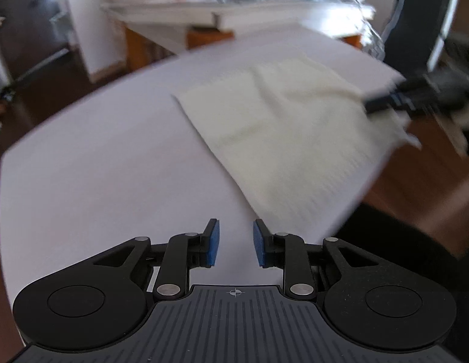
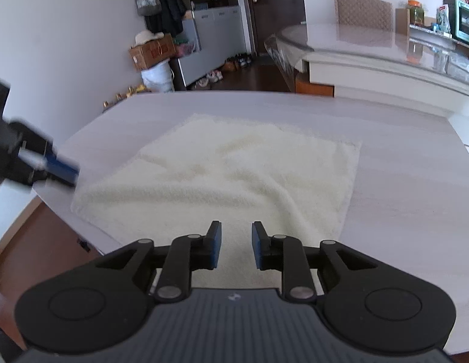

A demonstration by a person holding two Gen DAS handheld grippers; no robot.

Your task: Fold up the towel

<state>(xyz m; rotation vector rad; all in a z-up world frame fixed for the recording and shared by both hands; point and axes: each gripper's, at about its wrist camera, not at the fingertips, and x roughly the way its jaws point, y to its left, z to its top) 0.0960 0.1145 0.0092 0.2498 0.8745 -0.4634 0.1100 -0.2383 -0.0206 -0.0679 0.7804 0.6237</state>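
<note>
A cream towel (image 2: 234,175) lies spread and slightly rumpled on the white table (image 2: 401,181). It also shows in the left wrist view (image 1: 282,127), blurred, near the table's right edge. My right gripper (image 2: 236,246) is open and empty, over the towel's near edge. My left gripper (image 1: 236,246) is open and empty above bare table, just left of the towel's near corner. The left gripper shows in the right wrist view (image 2: 63,171) beside the towel's left corner. The right gripper shows in the left wrist view (image 1: 385,104) at the towel's far right edge.
A glass-topped dining table (image 2: 355,42) with a chair (image 2: 363,12) stands behind the white table. Cabinets, a cardboard box (image 2: 152,51) and a white bucket (image 2: 158,77) stand by the far wall. Wooden floor (image 2: 37,242) lies past the table's left edge.
</note>
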